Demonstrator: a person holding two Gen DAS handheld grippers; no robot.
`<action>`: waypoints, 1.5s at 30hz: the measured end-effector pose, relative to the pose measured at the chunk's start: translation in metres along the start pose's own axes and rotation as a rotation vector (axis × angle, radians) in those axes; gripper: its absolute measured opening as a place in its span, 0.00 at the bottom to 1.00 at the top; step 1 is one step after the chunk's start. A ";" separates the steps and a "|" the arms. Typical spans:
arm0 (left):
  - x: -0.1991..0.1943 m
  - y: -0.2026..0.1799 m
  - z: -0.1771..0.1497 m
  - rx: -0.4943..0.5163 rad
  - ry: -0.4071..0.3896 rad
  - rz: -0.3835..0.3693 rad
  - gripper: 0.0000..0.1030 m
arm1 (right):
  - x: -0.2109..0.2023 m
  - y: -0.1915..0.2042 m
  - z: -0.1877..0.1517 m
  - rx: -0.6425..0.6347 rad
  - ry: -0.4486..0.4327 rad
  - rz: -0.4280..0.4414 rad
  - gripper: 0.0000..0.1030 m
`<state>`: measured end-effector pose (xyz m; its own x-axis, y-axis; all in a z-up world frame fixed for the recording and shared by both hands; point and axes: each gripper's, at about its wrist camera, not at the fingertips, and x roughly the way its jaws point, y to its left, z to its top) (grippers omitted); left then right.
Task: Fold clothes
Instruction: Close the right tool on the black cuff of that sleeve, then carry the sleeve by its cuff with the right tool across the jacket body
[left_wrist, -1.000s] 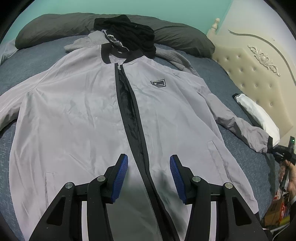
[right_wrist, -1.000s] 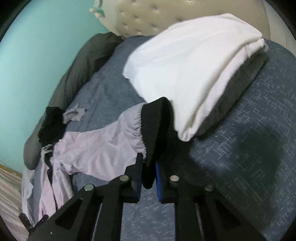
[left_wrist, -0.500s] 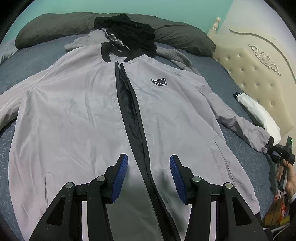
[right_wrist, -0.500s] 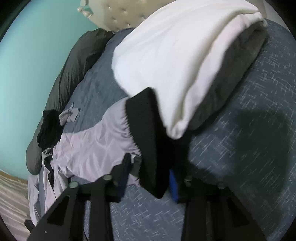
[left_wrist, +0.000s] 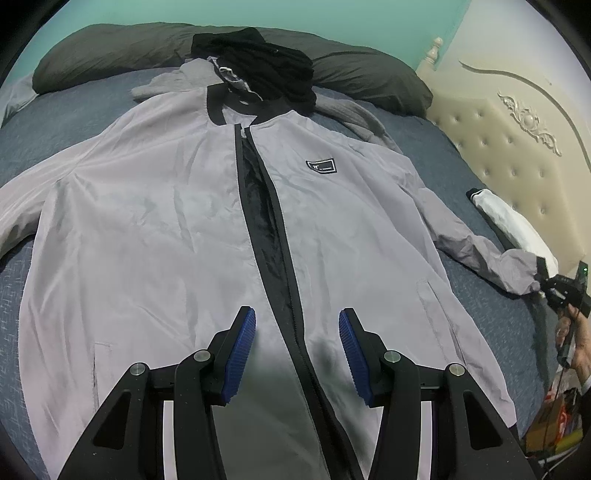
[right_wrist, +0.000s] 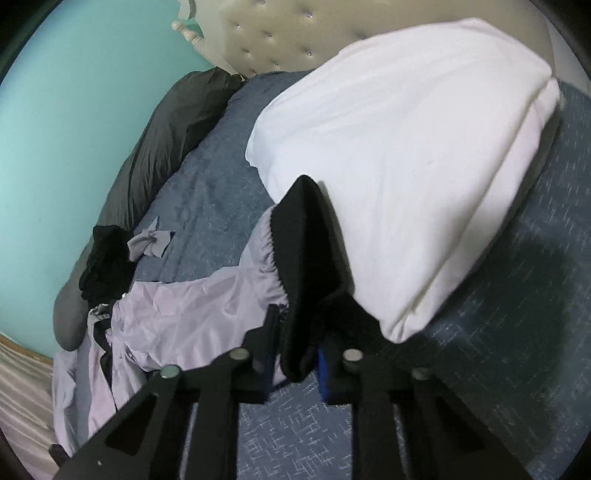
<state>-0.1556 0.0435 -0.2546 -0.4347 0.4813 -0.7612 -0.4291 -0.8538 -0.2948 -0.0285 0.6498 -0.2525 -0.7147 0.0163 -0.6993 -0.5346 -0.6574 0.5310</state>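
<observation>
While closing, right hand-held gripper (right_wrist: 295, 363) on black cuff (right_wrist: 310, 266); left hand-held gripper (left_wrist: 297, 354) half-spread, empty.

Bed (left_wrist: 74, 110) with blue-grey patterned cover, padded cream headboard (left_wrist: 517, 155) at one end. Grey jacket (left_wrist: 147, 221) spread flat, front up, zip open. Dark long pillow (left_wrist: 110, 51) along the teal wall, black garment (left_wrist: 266, 70) heaped against it. Folded white cloth (right_wrist: 406, 147) beside jacket's sleeve cuff (right_wrist: 306, 258).
</observation>
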 end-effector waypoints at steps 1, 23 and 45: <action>-0.001 0.001 0.001 -0.002 -0.002 0.000 0.50 | -0.005 0.004 0.003 -0.009 -0.016 0.002 0.12; -0.023 0.024 0.011 -0.034 -0.038 -0.007 0.50 | -0.078 0.143 0.116 -0.228 -0.211 0.007 0.11; -0.052 0.059 0.008 -0.070 -0.053 0.005 0.50 | -0.078 0.233 0.105 -0.338 -0.210 0.063 0.11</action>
<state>-0.1646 -0.0308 -0.2278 -0.4791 0.4853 -0.7314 -0.3712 -0.8671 -0.3322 -0.1449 0.5745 -0.0233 -0.8367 0.0988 -0.5386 -0.3335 -0.8721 0.3581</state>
